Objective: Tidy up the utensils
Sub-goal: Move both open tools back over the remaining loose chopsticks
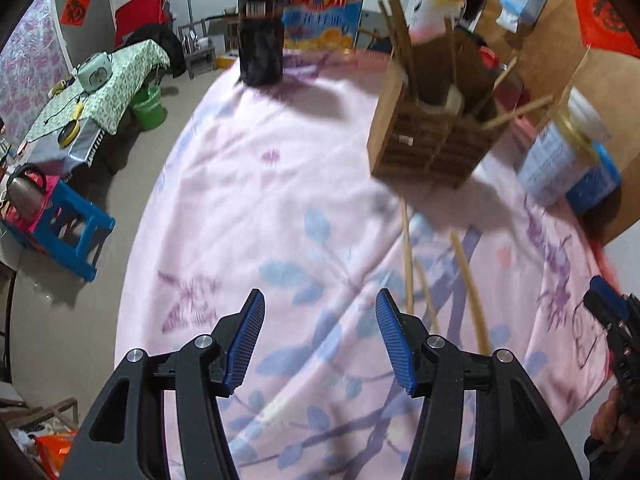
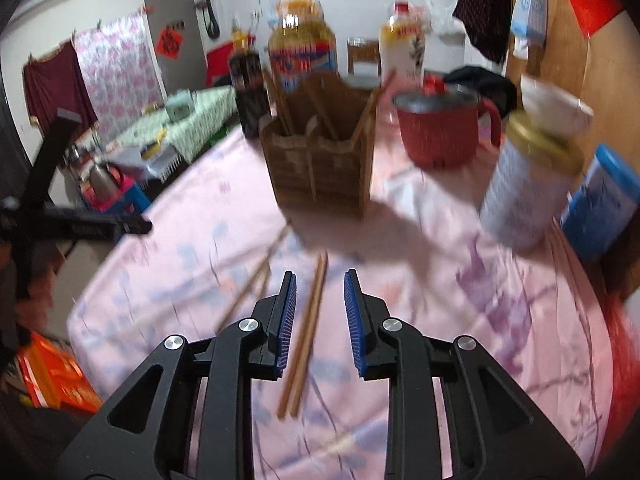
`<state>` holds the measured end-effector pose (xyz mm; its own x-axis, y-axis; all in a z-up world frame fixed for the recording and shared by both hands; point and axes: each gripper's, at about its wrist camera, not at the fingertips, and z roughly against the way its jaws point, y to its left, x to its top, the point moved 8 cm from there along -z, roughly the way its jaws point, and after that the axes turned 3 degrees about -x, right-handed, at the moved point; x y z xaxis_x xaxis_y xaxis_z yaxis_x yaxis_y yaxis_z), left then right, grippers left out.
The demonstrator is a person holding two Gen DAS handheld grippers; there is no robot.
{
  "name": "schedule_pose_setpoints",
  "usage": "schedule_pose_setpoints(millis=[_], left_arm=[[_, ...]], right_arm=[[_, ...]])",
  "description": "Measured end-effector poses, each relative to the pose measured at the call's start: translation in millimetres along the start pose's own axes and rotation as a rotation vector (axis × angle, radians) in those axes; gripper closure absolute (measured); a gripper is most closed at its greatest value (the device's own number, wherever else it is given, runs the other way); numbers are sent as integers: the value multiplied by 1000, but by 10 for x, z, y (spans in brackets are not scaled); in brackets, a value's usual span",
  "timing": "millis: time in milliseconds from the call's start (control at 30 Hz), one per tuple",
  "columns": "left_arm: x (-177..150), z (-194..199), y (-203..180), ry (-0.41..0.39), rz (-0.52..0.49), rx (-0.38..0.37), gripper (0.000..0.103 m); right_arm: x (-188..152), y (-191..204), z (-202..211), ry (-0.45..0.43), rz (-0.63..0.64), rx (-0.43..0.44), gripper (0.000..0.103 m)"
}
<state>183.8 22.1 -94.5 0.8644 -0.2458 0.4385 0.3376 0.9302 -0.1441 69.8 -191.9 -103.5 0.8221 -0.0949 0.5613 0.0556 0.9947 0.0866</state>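
Note:
A wooden utensil holder (image 1: 432,136) (image 2: 320,164) with several chopsticks standing in it sits on the pink floral tablecloth (image 1: 260,200). Loose chopsticks (image 1: 468,284) lie on the cloth in front of it. My left gripper (image 1: 320,332) is open and empty, left of those chopsticks. My right gripper (image 2: 320,316) is open, its jaws on either side of a pair of chopsticks (image 2: 308,332) lying on the cloth. Other loose chopsticks (image 2: 252,276) lie to its left. The right gripper also shows at the right edge of the left wrist view (image 1: 612,320).
A dark sauce bottle (image 1: 260,28), an oil jug (image 2: 302,52), a white bottle (image 2: 402,48), a red pot with lid (image 2: 440,124), a tin with gold lid (image 2: 528,188) and a blue box (image 2: 600,204) stand around the holder. A blue stool (image 1: 68,232) is beside the table.

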Motion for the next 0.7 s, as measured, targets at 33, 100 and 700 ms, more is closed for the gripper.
schedule_pose_setpoints(millis=[33,100,700], left_arm=[[-43,-19,-2,10,-3,2,46],[-145,-71,-15,30,-9,5,46],[-706,-382,-191,163,-97,0,45]], right_arm=[[-110,8,-30,21,8,0,76],[-356,41,-110,69,23,6,76],[-1160,270,-471,237,2,100,76]])
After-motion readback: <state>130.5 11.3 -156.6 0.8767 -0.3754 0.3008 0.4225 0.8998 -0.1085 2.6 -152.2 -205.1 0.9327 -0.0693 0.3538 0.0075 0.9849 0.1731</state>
